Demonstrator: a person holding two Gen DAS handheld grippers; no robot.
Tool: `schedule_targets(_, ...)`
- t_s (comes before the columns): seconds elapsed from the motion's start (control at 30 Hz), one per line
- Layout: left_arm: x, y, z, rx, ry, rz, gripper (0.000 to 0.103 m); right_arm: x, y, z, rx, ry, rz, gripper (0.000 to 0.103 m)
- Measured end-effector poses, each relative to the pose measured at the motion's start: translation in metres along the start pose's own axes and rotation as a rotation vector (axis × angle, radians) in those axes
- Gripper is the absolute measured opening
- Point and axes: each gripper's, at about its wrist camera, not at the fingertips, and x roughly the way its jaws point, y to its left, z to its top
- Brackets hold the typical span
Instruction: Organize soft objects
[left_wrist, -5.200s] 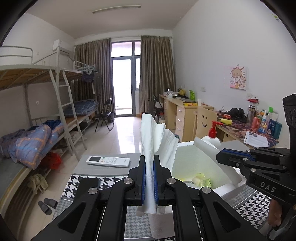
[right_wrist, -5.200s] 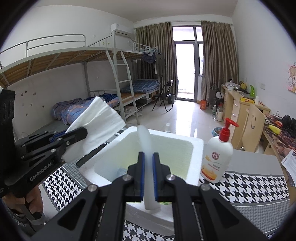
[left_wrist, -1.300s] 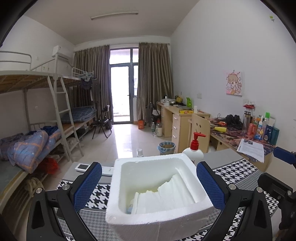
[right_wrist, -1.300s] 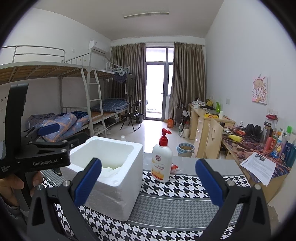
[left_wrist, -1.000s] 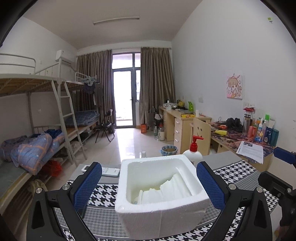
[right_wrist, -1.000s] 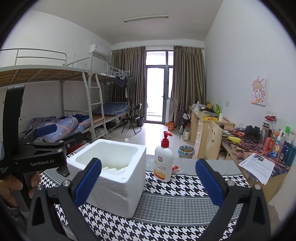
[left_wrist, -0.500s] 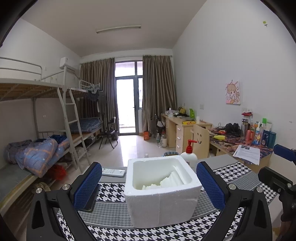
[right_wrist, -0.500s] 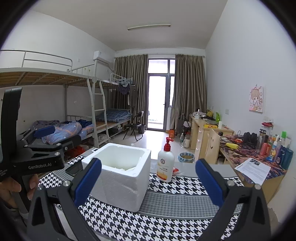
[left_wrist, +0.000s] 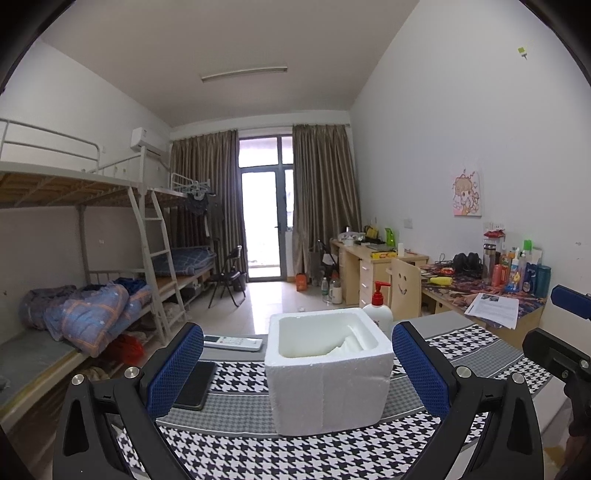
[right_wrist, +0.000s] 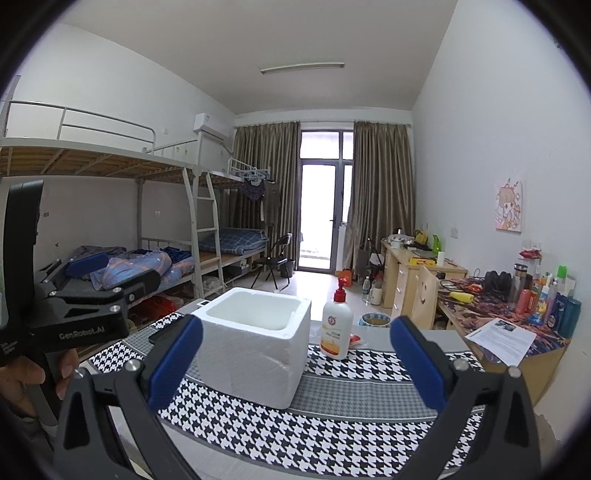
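Both the left gripper (left_wrist: 297, 363) and the right gripper (right_wrist: 295, 360) are wide open and hold nothing. The white cloth (left_wrist: 349, 345) lies inside the foam box (left_wrist: 327, 384). It looks soft, light and floppy; pinch a folded edge.

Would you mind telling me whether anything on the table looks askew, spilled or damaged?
Nothing stands out. The foam box sits upright on the houndstooth cloth with white folded material tucked inside, the pump bottle stands upright beside it, and no spill shows.
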Motion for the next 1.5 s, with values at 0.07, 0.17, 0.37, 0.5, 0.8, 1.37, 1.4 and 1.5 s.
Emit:
schedule_targets(0.07,-0.005,0.0,-0.002,0.0,-0.003,-0.001,0.102,-0.003,0.001,-0.002,-0.002,-0.002,0.004,0.103)
schedule_targets(0.17,-0.01,-0.001,-0.006,0.0,-0.011,0.01,0.102,-0.009,0.002,-0.005,-0.005,-0.007,0.005,0.103)
schedule_targets(0.37,-0.016,-0.003,-0.019,0.002,-0.004,0.024,0.102,-0.017,0.0,-0.017,0.008,-0.015,0.012,0.103)
schedule_targets(0.5,-0.017,-0.007,-0.028,0.0,0.007,0.024,0.102,-0.019,0.002,-0.028,0.003,-0.023,-0.003,0.103)
schedule_targets(0.8,-0.027,-0.017,-0.052,0.009,0.011,0.026,0.102,-0.024,0.004,-0.046,0.007,-0.037,0.02,0.103)
schedule_targets(1.37,-0.025,-0.017,-0.079,-0.054,0.067,0.048,0.102,-0.019,0.002,-0.073,0.045,0.025,0.009,0.103)
schedule_targets(1.4,-0.025,-0.018,-0.08,-0.057,0.069,0.048,0.102,-0.019,0.003,-0.075,0.047,0.026,0.008,0.103)
schedule_targets(1.5,-0.027,-0.021,-0.082,-0.054,0.067,0.05,0.102,-0.02,0.002,-0.081,0.065,0.03,0.006,0.103)
